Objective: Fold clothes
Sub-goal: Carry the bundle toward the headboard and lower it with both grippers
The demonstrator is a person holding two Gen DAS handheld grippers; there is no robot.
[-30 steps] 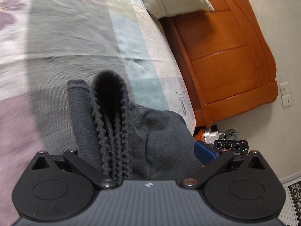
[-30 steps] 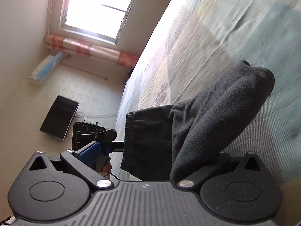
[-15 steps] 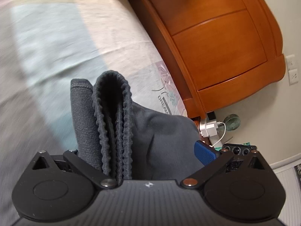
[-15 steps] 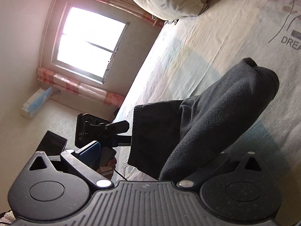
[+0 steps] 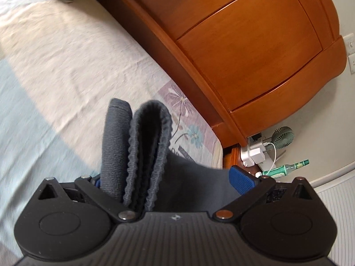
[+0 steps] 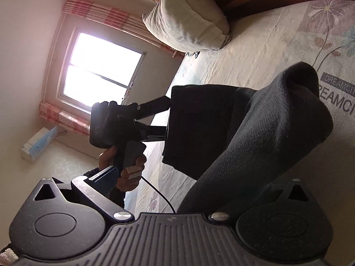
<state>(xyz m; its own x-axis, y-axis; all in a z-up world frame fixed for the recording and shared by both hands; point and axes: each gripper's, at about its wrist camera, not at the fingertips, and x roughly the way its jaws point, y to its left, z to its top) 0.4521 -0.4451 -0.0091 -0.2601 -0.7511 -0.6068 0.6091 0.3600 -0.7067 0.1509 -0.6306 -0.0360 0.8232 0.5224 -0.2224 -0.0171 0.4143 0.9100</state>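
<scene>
A dark grey garment [image 5: 144, 153] with a ribbed cuff hangs folded between both grippers, lifted above the bed. My left gripper [image 5: 168, 184] is shut on its ribbed edge; cloth fills the gap between the blue pads [image 5: 240, 179]. In the right wrist view the same garment [image 6: 261, 137] drapes over my right gripper [image 6: 195, 190], which is shut on a thick fold of it. The left gripper [image 6: 164, 110] and the hand holding it show there too, clamped on the garment's far edge.
The bed sheet [image 5: 66, 66] has pale blocks and flower prints. A wooden headboard [image 5: 244, 44] stands behind it. A pillow [image 6: 186, 20] lies at the head of the bed. A fan [image 5: 283, 136], charger and green bottle [image 5: 286, 168] sit on the floor by the wall.
Both grippers have carried the garment toward the head of the bed. The headboard and pillow are nearer, and the left gripper has moved further from the right one.
</scene>
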